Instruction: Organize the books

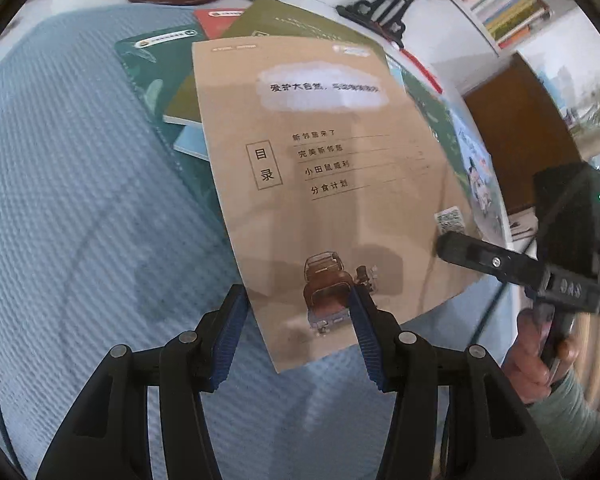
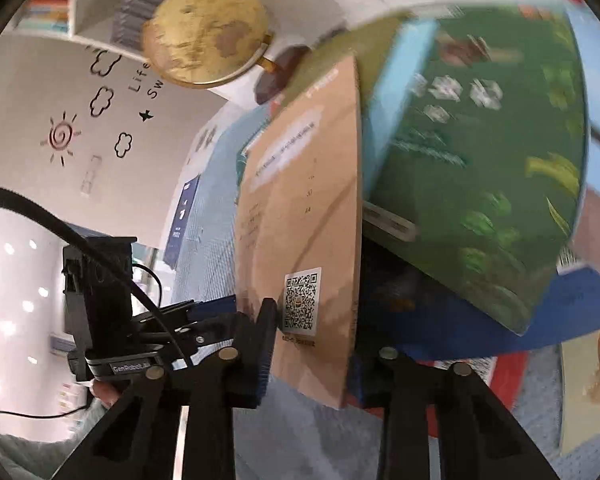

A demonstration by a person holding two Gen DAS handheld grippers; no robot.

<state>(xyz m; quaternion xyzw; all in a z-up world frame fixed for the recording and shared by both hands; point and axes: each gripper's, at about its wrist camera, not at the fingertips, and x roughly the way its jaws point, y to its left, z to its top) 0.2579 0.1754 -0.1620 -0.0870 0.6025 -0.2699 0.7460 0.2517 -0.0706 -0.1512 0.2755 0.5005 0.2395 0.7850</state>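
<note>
Both grippers are working one thin tan paperback book [image 1: 324, 184]: the left gripper [image 1: 296, 328], jaws half-open, is straddling its near edge without pinching, while the right gripper [image 2: 308, 344], nearly closed, is clamping its right edge, seemingly to lift it off the pile.

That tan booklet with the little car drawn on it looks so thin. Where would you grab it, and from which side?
By its near edge, coming in from the side over the blue cloth. The tan booklet is thin and lies on other books, its near corner sticking out past them. So one finger could probably slip underneath there and one on top, as the left hand-held gripper is lined up.
</note>
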